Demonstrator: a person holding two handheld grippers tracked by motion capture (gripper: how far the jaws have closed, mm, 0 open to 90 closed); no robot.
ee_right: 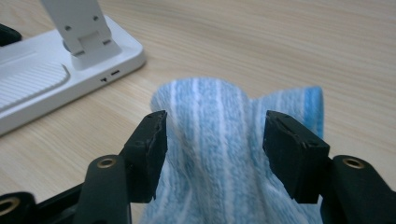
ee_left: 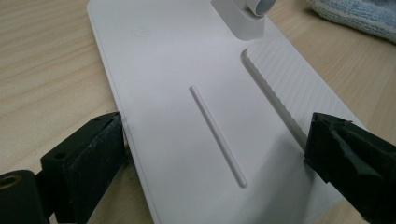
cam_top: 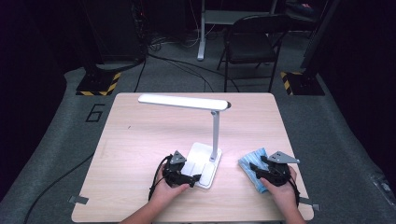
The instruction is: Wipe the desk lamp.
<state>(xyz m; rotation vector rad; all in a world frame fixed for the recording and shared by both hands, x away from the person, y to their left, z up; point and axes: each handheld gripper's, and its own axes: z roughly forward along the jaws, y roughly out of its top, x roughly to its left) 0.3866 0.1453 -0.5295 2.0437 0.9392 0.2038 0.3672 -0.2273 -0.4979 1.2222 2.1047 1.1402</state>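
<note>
Dark workshop floor, a folding chair [cam_top: 252, 44] and striped stand feet ring a pale wooden counter [cam_top: 140, 140] that carries a white desk lamp [cam_top: 205, 140], the landmark for all else. Its flat base [ee_left: 187, 93] lies toward the person's edge of the counter, the post rises from the base's right rear corner, and the long head reaches out to the left above the wood.

At the near left of the base, the left tongs [cam_top: 180, 173] straddle it: in the left gripper view the two black pads sit spread wide, one against the base's left edge, the other at the ribbed panel on its right edge. They look set to steady the base, though I cannot tell whether they press it yet.

Just right of the base lies a blue striped cloth [cam_top: 254, 165], crumpled on the counter and apart from the lamp. The right tongs [cam_top: 273, 173] sit over its near end; in the right gripper view a raised fold of cloth [ee_right: 210, 140] stands between the parted pads, which flank it without squeezing.

My reading: this is the pick-up step before wiping the lamp. Next, the right tongs need to close on that fold, lift it, and carry it left onto the base while the left tongs brace the lamp.
</note>
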